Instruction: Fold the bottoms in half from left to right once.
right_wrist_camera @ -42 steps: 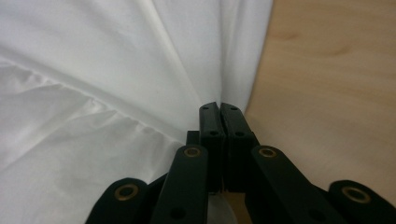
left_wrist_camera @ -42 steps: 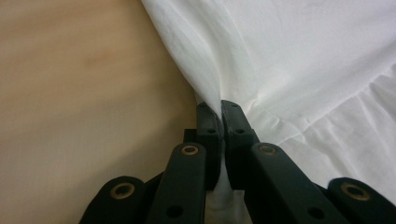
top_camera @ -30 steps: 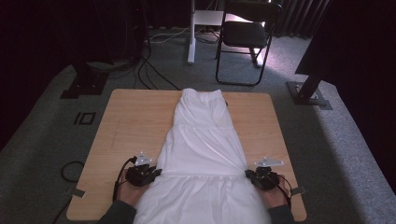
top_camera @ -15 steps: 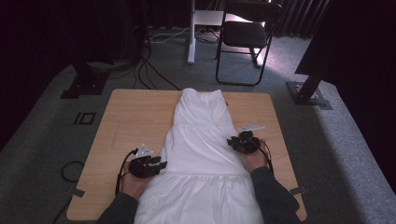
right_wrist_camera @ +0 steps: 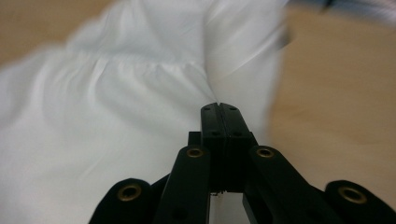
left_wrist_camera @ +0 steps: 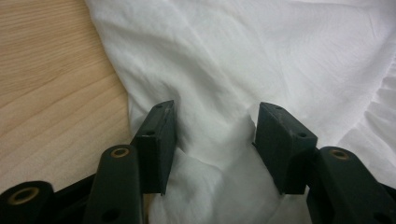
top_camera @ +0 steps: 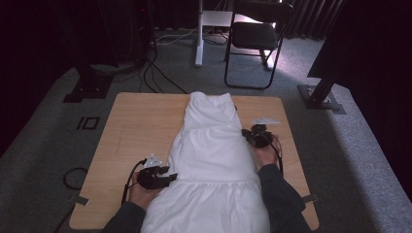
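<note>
Right gripper [top_camera: 248,135] shifted along dress [top_camera: 214,160]

We wear dark sleeves on both forearms, with the cuffs ending just behind each hand. Our left gripper [top_camera: 167,178] is matte black, topped by a small grey three-cornered plate, and a black cable loops away from behind its jaws. Our right gripper [top_camera: 246,134] has the same black body, pale plate and thin trailing cable. Seen up close, the left gripper [left_wrist_camera: 214,144] has thick, squared black pads with small holes in their edges, carried on black links with brass-coloured rivets. The right gripper [right_wrist_camera: 219,106] shows the same brass-ringed pivots just behind its jaws.
</note>
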